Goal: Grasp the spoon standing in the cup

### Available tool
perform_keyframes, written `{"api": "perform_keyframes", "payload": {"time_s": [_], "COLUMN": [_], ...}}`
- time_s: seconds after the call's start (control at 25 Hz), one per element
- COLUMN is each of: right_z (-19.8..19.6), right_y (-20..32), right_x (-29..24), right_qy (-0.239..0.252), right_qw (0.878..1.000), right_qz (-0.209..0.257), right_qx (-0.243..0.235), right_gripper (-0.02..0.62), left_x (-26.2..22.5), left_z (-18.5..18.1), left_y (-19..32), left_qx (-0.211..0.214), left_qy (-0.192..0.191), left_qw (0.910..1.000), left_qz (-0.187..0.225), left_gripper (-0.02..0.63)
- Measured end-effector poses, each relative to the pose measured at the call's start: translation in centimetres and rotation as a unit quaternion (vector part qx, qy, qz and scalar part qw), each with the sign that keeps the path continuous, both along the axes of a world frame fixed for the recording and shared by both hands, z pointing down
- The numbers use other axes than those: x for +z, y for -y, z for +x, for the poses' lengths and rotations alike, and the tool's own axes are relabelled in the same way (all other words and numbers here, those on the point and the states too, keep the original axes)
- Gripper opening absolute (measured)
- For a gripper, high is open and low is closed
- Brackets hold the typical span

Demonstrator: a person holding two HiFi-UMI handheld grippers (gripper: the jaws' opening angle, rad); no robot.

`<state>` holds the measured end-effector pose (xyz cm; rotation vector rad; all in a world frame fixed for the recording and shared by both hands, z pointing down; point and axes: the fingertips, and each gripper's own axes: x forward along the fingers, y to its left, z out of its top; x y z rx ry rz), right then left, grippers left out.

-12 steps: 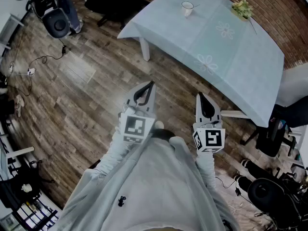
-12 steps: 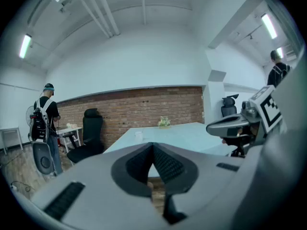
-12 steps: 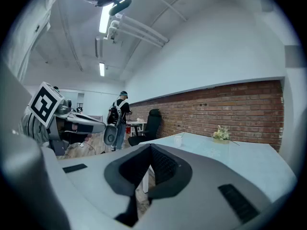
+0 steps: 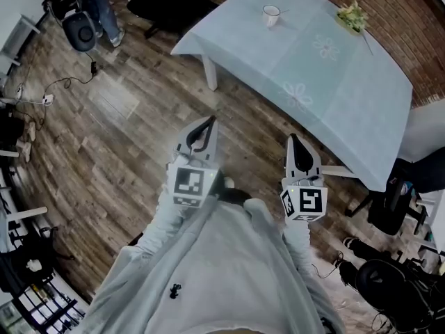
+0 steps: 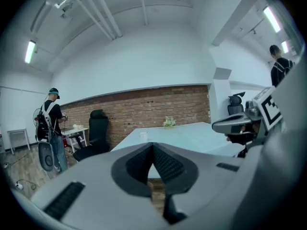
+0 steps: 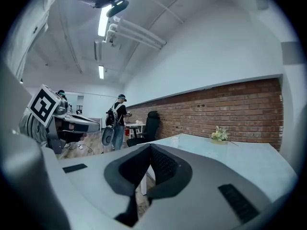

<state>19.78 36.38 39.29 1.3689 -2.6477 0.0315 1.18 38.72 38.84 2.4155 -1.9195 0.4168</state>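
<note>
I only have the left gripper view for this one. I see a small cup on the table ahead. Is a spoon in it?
Observer: Yes. The head view shows a spoon leaning out of the cup.
Operator: Is the right gripper shut?
Observer: Its own view shows the right gripper shut and empty.
Operator: Are the grippers over the table?
Observer: No. From above, the left gripper and the right one hang over the wooden floor, short of the table.
</note>
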Motion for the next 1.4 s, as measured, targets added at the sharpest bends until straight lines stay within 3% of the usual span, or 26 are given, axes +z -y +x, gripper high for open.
{"api": "perform_keyframes", "payload": {"time_s": [0.28,0.56,1.04,1.4], "right_z": [-0.5,-3.3,-9.5,-11.9], "right_y": [2.8,8.9,20.7,25.8], "right_x": [0.9,1.7,0.7,1.5], "right_qy": [0.0,-0.002,-0.01,-0.007], "right_qw": [1.0,1.0,0.999,0.996], "right_qz": [-0.009,-0.019,-0.023,-0.033], "right_qx": [-0.003,0.009,0.048,0.085], "right_gripper": [0.015,0.015,0.015,0.015], "left_x": [0.8,1.5,0.6,1.6], "left_z": [-1.2,-4.5,-12.5,-15.0], "left_y": [2.6,9.0,22.0,28.2], "left_qx": [-0.009,-0.005,0.018,0.054], "left_qy": [-0.004,-0.012,-0.013,-0.009], "left_qw": [0.9999,0.9999,0.9997,0.9984], "left_qz": [-0.004,-0.007,-0.008,-0.016], "left_gripper": [0.017,0.017,0.017,0.017]}}
